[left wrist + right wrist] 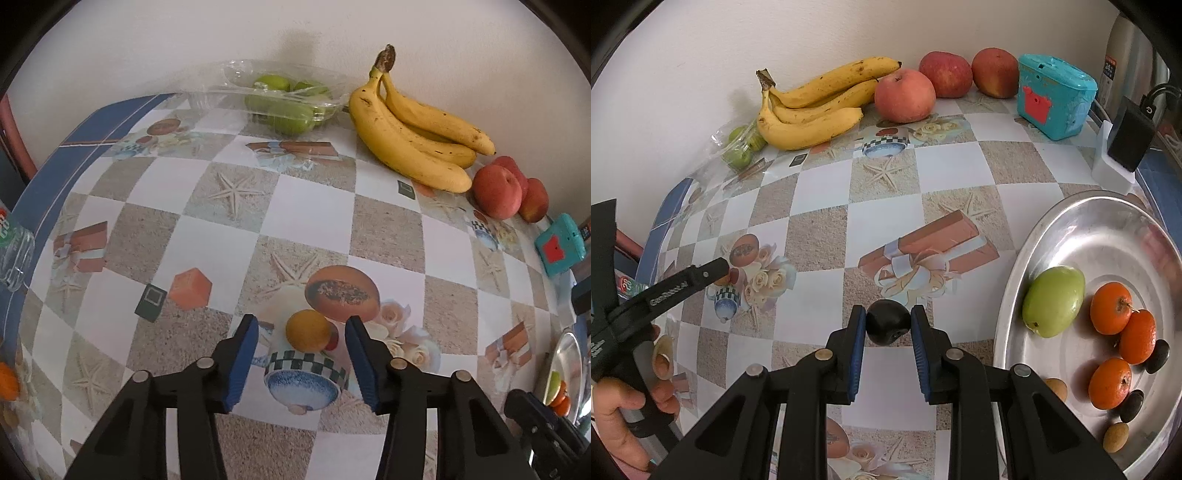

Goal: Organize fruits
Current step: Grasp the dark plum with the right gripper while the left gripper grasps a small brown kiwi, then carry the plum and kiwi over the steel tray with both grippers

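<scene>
— Looking along the left gripper [302, 338], what is seen between its blue pads [242, 360]?

— A small round tan fruit [308, 330] is seen there, resting on the patterned tablecloth [207, 236]. The jaws are only partly open; a gap is left on each side of the fruit, so nothing is gripped.

— And the right gripper [888, 326]?

— A small dark plum [888, 326] is clamped between its pads, the jaws drawn narrow on it. It is held beside the rim of the steel tray [1108, 229], not over it.

— What is already lying in the tray?

— A green fruit [1054, 301], three tangerines [1112, 308] and several small dark and tan fruits are found there.

— What is placed at the back, by the wall?

— A bunch of bananas [413, 133] is laid there, with red apples [905, 96] just beside it and a clear plastic box of green fruits [280, 99] on its other side. A teal box [1052, 98] is set past the apples.

— Is the person seen?

— Only a hand [635, 398], wrapped around the left tool's handle at the edge of the right view.
</scene>
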Demonstrator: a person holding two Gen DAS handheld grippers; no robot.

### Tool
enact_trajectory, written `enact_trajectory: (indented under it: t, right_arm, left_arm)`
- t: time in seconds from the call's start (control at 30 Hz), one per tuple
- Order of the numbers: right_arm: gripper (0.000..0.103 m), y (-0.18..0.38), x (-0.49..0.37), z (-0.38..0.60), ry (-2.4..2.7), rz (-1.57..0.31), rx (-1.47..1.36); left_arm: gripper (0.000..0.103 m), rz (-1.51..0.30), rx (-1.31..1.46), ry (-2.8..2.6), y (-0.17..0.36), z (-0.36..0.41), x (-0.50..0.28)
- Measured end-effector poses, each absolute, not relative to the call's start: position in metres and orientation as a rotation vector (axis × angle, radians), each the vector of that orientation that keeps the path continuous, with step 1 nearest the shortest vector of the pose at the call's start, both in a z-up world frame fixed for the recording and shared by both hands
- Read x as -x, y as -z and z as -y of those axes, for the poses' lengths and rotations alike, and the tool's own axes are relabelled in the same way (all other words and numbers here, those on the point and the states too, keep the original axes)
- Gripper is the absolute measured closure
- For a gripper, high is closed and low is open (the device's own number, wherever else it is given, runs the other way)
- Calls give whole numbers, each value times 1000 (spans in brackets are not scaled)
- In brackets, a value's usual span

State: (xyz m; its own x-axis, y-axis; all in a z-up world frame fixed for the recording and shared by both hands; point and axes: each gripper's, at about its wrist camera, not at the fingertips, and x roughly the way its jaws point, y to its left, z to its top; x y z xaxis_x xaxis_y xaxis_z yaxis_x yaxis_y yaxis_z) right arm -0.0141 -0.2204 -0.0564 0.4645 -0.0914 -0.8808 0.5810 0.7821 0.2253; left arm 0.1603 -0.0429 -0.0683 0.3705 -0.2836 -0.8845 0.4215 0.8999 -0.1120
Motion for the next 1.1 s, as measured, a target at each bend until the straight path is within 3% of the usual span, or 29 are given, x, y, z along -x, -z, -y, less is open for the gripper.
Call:
enact_trajectory:
  t: [0.3,1.1]
  right_arm:
    - [77,57,12,218,434,-1020,-539]
    - [77,31,40,205,448,-999,-510]
  left_arm:
    - [75,-1105,-127,470,70,43,-162]
    - [75,-1130,-57,421,17,17,-124]
